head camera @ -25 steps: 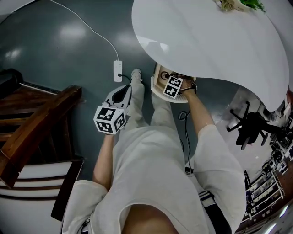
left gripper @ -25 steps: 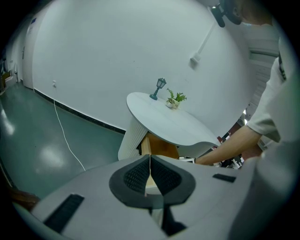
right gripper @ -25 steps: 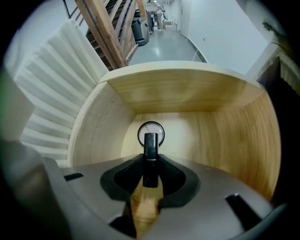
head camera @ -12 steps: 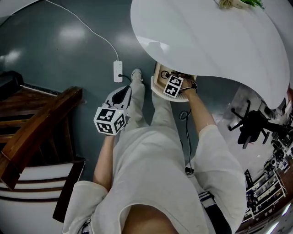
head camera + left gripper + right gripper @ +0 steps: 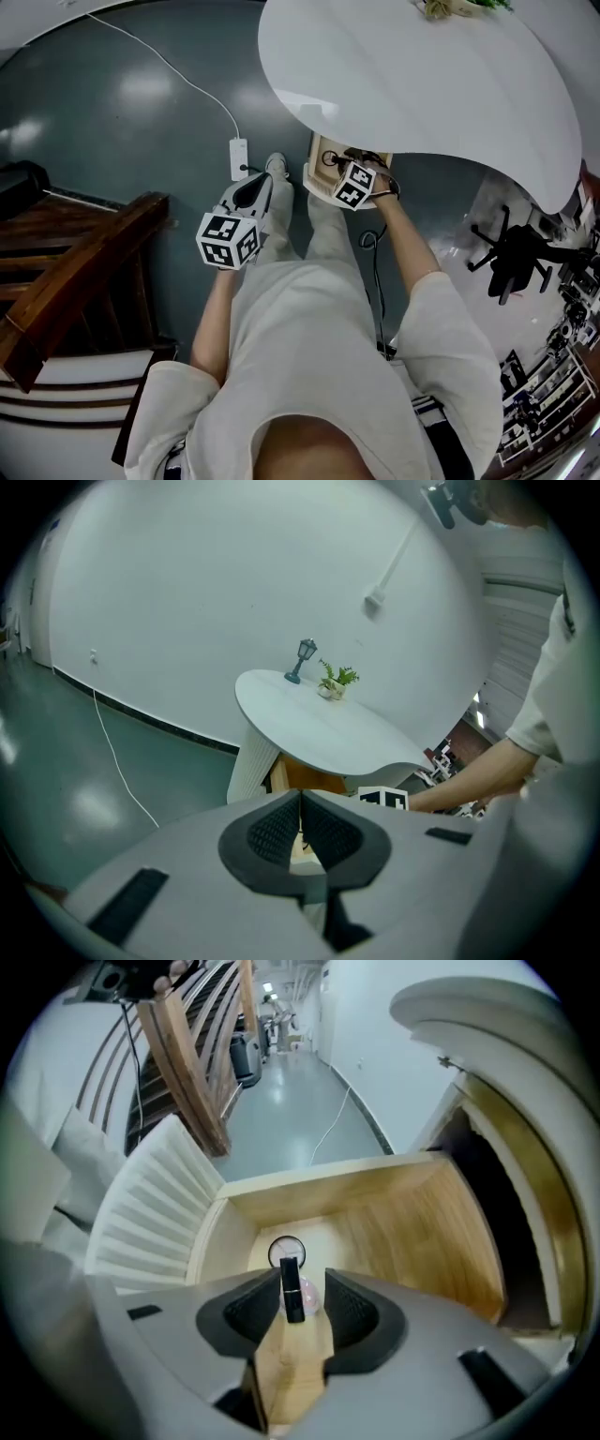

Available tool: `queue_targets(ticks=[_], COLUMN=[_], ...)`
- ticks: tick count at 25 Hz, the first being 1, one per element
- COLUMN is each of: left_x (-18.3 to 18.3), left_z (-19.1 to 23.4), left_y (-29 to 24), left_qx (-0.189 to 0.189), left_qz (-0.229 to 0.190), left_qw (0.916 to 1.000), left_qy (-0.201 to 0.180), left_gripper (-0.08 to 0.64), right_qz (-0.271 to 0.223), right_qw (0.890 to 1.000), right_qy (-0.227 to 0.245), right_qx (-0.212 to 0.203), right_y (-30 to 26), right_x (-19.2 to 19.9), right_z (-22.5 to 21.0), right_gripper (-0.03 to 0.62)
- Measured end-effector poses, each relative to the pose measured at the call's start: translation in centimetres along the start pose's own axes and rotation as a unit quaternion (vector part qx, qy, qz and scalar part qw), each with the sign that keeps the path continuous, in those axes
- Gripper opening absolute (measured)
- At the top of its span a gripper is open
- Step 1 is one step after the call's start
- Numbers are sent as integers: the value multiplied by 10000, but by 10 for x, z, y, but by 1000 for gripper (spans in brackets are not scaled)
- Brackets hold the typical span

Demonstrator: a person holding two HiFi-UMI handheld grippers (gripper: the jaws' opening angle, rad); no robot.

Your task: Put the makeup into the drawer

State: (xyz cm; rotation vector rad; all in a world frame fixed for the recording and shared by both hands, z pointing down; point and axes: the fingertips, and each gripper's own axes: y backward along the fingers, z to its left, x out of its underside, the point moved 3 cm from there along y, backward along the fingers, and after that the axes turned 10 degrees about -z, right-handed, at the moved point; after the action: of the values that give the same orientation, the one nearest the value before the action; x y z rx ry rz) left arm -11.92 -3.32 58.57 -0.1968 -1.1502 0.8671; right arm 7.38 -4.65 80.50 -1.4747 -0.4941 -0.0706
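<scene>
Lipstick (image 5: 292, 1290) sits unclamped between parted, just-narrowing jaws of right hand-held gripper (image 5: 302, 1283) over drawer (image 5: 412, 1222); straight lift avoids snagging; left hand-held gripper (image 5: 301, 803) closed

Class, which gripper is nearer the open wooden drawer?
Right. The right gripper hangs directly over the drawer, jaws apart, just narrowed, gripping nothing; the left gripper is off beside it, over the floor.

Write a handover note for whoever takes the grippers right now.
Left gripper: shut, empty.
Right gripper: over the open drawer, jaws apart, just been closing slightly; black stick between them, not clamped.
In drawer: round compact, pink item.
Left: confirm the stick lies in the drawer, withdraw, probably shut it.
</scene>
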Motion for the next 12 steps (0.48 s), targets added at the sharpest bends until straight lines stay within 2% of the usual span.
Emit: queue_targets(ticks=[3,6,8,12], left_x=[-7,-13,-16,-22], left_z=[-8,-15,-19,-24], left_y=[-2,-6,-9,-18], left_qx=[105,217,287,442], left_qz=[-32,-51,-48,-45], left_qw=[9999,9995,9991,9981], left_qy=[-105,-220,-294,-422], left_gripper=[12,12,12,12], right_qz=[-316,-709,-1066,-1774], right_qw=[9963,9787,9562,8972], right_qy=[-772,-1858,-2642,-3892], right_qx=[230,506,674,1103], right_y=[19,40,56,87], right_x=[-5,-6,-7,-3], right_z=[-1,-6,-10,-19], right_gripper=[116,99,85,43])
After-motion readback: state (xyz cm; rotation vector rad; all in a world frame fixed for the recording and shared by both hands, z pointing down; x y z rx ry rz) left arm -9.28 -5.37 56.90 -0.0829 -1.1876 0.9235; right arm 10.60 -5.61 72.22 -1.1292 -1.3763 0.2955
